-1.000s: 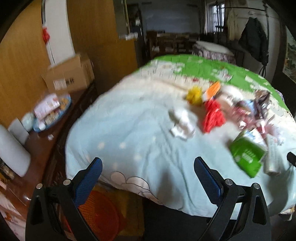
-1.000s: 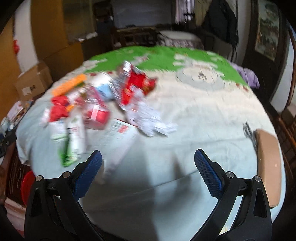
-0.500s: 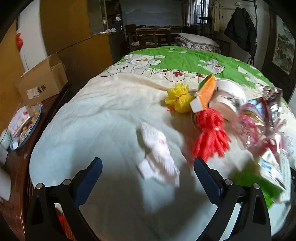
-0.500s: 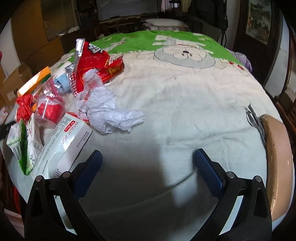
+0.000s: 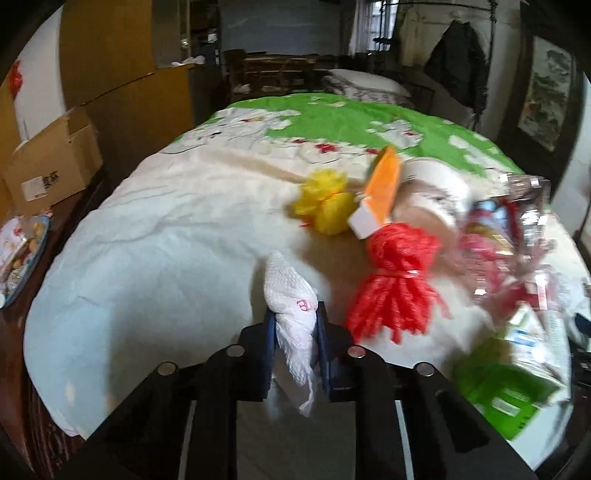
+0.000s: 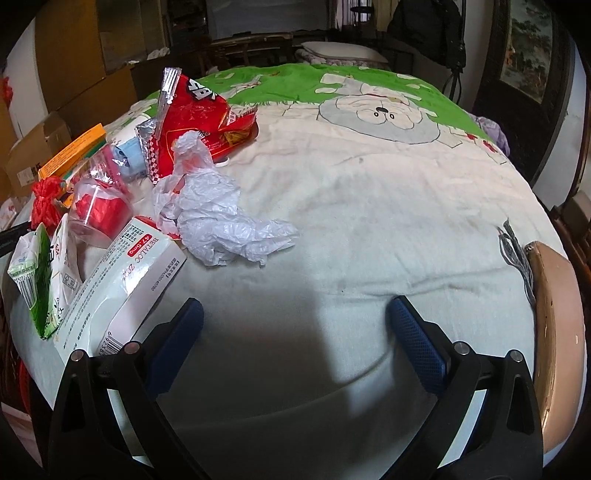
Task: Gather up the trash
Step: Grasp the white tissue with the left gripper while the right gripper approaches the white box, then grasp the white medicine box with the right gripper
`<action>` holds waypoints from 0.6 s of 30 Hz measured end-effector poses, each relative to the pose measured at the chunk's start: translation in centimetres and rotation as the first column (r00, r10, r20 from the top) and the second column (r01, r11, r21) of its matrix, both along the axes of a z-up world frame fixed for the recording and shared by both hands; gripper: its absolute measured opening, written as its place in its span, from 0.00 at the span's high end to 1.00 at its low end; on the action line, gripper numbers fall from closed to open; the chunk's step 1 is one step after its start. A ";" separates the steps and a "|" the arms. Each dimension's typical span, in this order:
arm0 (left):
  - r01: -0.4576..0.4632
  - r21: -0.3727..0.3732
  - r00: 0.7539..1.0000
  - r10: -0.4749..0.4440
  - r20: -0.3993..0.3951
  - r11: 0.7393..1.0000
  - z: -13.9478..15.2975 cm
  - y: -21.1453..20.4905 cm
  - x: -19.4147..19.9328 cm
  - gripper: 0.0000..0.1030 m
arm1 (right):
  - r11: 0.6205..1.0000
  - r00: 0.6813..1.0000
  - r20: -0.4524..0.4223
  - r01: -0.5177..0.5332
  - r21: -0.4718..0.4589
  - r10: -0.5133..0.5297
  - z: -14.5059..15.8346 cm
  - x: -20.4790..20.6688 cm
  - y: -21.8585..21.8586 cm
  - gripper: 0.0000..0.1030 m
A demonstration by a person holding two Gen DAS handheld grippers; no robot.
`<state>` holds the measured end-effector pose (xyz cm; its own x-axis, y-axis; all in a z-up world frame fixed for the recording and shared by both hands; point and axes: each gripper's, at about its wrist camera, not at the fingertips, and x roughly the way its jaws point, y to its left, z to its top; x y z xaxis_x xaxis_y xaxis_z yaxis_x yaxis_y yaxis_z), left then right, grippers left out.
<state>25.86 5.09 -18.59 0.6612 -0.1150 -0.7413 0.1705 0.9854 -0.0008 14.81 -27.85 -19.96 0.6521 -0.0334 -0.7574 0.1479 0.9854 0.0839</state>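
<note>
Left hand-held gripper (image 5: 294,325) clamps white foam net sleeve (image 5: 291,295); right hand-held gripper (image 6: 294,319) spread wide above blanket (image 6: 369,206), nothing held.

A round surface (image 6: 369,206) fills the middle of the room, draped in a pale cloth (image 5: 155,258) whose far part is green with cartoon animals (image 6: 380,114). Wooden cabinets (image 5: 122,74) line the left wall, with an open cardboard box (image 5: 51,166) beside them on a dark sideboard (image 5: 14,332). At the back stand dark wooden chairs (image 5: 273,70) and a window (image 5: 373,29) letting in dim daylight. A dark jacket (image 5: 456,66) hangs on a rack at the right, near a framed landscape painting (image 5: 546,107). A tan chair back (image 6: 557,325) curves at the cloth's right edge.
</note>
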 end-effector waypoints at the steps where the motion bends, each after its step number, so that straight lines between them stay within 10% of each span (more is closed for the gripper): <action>1: 0.013 -0.016 1.000 -0.013 0.010 1.000 0.4 -0.2 -0.5 0.81 | 1.000 1.000 -0.001 0.000 0.001 0.000 0.1 0.0 0.0 0.05; 6: 0.049 0.006 0.995 -0.049 0.090 0.999 2.9 -0.7 -3.4 0.81 | 0.982 0.996 0.090 -0.036 0.185 0.020 2.7 -1.8 0.1 0.06; 18: 0.073 -0.134 0.994 -0.061 0.088 0.988 3.6 -0.5 -6.3 0.81 | 0.984 0.996 0.002 -0.092 0.152 0.092 1.7 0.8 6.4 0.14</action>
